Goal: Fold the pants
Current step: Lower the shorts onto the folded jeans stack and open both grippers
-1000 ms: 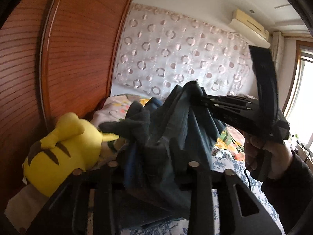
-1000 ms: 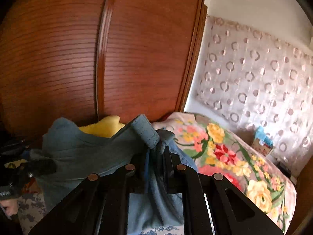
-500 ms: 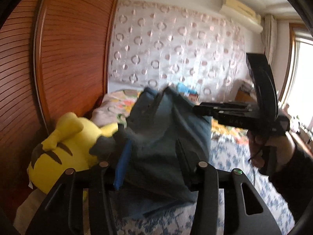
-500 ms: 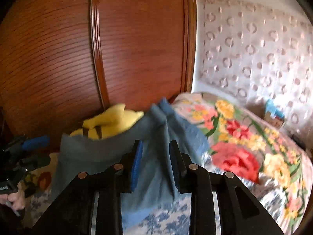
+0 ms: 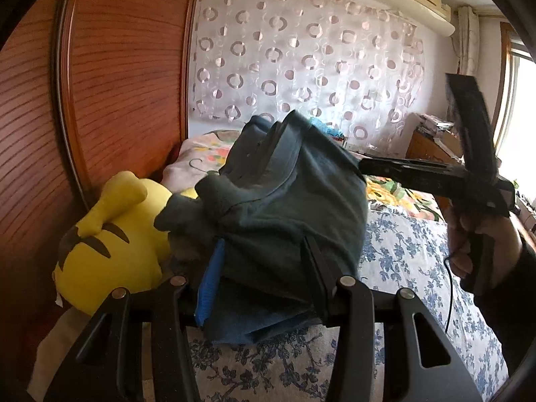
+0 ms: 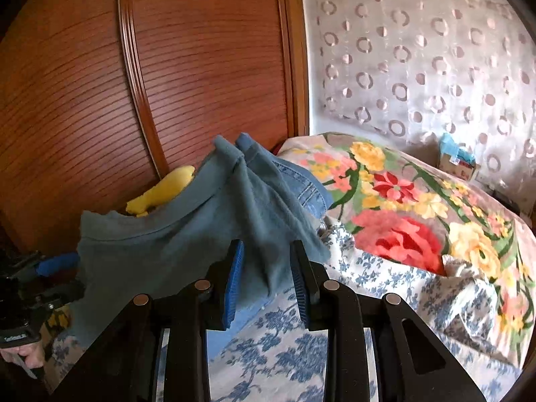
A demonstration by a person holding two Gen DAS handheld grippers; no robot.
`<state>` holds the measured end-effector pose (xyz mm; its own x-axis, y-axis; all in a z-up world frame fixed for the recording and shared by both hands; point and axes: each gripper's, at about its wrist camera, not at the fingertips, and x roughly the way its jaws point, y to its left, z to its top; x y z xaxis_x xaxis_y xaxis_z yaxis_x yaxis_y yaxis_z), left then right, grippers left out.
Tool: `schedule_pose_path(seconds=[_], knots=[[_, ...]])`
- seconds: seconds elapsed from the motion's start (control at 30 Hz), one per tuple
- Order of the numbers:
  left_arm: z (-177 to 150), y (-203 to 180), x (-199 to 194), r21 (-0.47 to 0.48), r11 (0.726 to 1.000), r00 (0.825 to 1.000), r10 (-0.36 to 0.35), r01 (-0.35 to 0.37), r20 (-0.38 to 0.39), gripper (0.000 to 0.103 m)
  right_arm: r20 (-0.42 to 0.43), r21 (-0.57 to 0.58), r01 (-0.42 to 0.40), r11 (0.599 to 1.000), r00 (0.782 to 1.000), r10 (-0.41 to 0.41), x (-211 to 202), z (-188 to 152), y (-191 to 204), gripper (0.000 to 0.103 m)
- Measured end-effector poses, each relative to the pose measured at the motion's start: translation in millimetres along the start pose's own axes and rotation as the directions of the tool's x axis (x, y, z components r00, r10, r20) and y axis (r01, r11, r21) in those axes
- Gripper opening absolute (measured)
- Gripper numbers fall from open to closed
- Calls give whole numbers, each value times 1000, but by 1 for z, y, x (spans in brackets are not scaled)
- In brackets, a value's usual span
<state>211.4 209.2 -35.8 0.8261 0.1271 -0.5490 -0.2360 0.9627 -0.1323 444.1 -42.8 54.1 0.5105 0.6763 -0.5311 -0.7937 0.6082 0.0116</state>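
Observation:
The dark teal pants [image 5: 288, 207] lie in a rumpled heap on the bed, leaning against a yellow plush toy [image 5: 110, 244]. My left gripper [image 5: 263, 244] has its jaws apart with a thick bunch of the cloth loose between them, and its blue pad [image 5: 209, 288] shows bare. In the right wrist view the pants [image 6: 187, 234] drape over the toy, with the waistband sticking up. My right gripper [image 6: 267, 246] is open, and a fold hangs between its fingers without being pressed. The right gripper [image 5: 360, 164] shows from the side at the pants' far edge, held by a hand [image 5: 482, 244].
A tall wooden headboard [image 5: 127, 83] rises right behind the toy and pants. The bed has a blue-and-white flowered sheet [image 5: 402, 261], and a bright floral blanket [image 6: 402, 207] lies to the right. A small box [image 6: 457, 160] sits by the circle-patterned curtain [image 5: 301, 67].
Both grippers' jaws have spread and let go of the pants. The raised cloth has sagged down against the plush toy. The right gripper rolled and sank a little.

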Motion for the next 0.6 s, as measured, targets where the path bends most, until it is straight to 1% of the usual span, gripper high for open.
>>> schedule_pose_path(seconds=[0.13, 0.27, 0.5, 0.6], knots=[[1, -10, -17, 29, 1000, 1000, -2, 2, 20, 48, 32, 25, 12, 1000, 999, -12, -31, -19, 15, 29], [2, -22, -33, 57, 998, 999, -21, 19, 36, 48, 53, 72, 42, 997, 998, -46, -66, -44, 20, 29], [-1, -51, -59, 114, 991, 996, -74, 67, 51, 48, 104, 129, 99, 987, 988, -112, -137, -78, 31, 29], [-2, -62, -68, 129, 987, 993, -103, 95, 53, 48, 125, 139, 140, 980, 980, -157, -163, -90, 39, 29]])
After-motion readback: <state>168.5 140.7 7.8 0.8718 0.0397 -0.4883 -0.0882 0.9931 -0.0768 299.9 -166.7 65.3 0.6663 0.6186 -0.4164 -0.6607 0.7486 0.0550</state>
